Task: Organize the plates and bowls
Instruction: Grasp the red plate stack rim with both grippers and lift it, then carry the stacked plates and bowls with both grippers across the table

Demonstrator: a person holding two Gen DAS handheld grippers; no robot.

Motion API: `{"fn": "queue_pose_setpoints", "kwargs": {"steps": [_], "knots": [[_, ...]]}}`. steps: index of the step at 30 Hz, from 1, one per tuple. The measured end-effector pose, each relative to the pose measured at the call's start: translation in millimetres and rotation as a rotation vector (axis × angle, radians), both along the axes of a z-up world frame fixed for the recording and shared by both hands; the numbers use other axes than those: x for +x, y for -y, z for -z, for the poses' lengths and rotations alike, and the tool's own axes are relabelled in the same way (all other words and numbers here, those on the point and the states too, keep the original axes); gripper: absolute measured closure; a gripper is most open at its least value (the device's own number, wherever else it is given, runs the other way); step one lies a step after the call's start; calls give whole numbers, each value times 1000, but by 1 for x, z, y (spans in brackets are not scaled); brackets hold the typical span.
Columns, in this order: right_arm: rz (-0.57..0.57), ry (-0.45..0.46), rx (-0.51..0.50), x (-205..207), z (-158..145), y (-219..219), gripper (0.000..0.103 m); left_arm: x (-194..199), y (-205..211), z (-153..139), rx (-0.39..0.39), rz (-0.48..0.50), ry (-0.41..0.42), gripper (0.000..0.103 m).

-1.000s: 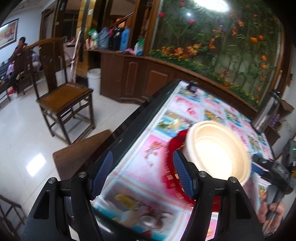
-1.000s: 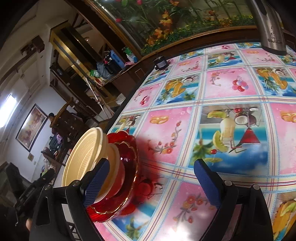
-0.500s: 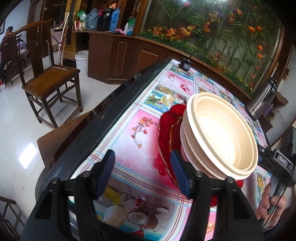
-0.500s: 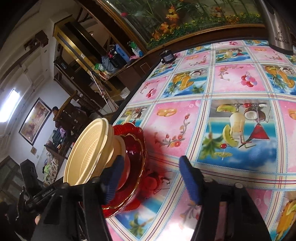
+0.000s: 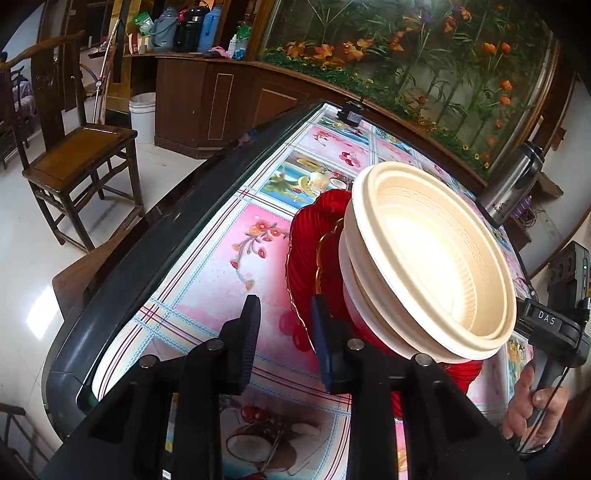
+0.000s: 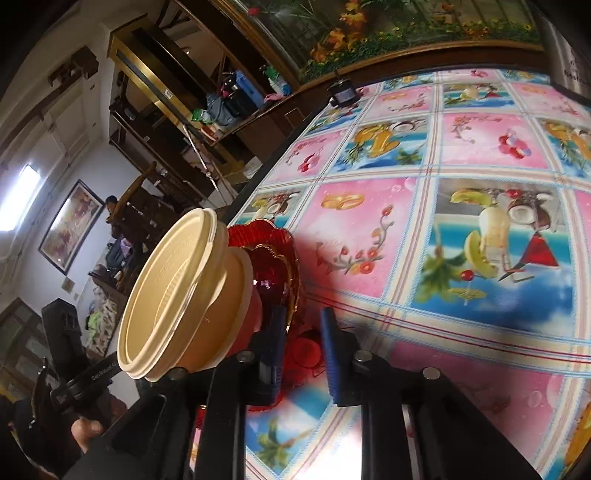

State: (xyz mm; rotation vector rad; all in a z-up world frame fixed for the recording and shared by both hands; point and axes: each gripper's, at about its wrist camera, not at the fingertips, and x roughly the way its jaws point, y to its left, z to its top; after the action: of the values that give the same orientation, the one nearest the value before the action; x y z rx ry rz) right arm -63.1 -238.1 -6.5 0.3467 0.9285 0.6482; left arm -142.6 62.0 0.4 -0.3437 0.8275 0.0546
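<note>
Tablecloth (image 5: pixel 221 258), cream bowls (image 5: pixel 436 258) on red plates (image 5: pixel 306 251)

1. Wooden chair (image 5: pixel 79 162) on glossy white tile floor (image 5: pixel 22 258), well left of the table (image 5: pixel 122 258).
2. Table has a dark rim and a pink-and-blue fruit-print tablecloth (image 6: pixel 461 206).
3. Dark wood cabinet (image 5: pixel 236 107) beyond the table's far end; white bucket (image 5: pixel 142 114) just left of it.
4. Bottles and jugs (image 5: pixel 192 31) on the cabinet top.
5. Floral mural wall (image 5: pixel 424 62) curves behind the table.
6. Steel thermos (image 5: pixel 511 184) at the table's far right edge.
7. Small black device (image 6: pixel 343 94) at the table's far end.
8. Framed picture (image 6: pixel 70 225) on the white wall, bright window (image 6: pixel 20 195) left of it.
</note>
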Motion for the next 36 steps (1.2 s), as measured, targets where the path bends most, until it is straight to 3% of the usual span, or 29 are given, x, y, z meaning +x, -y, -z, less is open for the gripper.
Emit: {"fn": "queue_pose_setpoints", "kwargs": {"steps": [8, 13, 16, 36], "knots": [[-2, 2, -22, 1, 3, -9, 85, 11, 3, 4, 33, 5, -19, 79], [-17, 23, -76, 2, 5, -21, 88, 16, 11, 6, 56, 24, -20, 92], [-17, 35, -89, -1, 4, -23, 91, 16, 19, 5, 97, 21, -19, 92], [54, 36, -43, -8, -2, 18, 90, 27, 57, -14, 123, 57, -12, 93]]}}
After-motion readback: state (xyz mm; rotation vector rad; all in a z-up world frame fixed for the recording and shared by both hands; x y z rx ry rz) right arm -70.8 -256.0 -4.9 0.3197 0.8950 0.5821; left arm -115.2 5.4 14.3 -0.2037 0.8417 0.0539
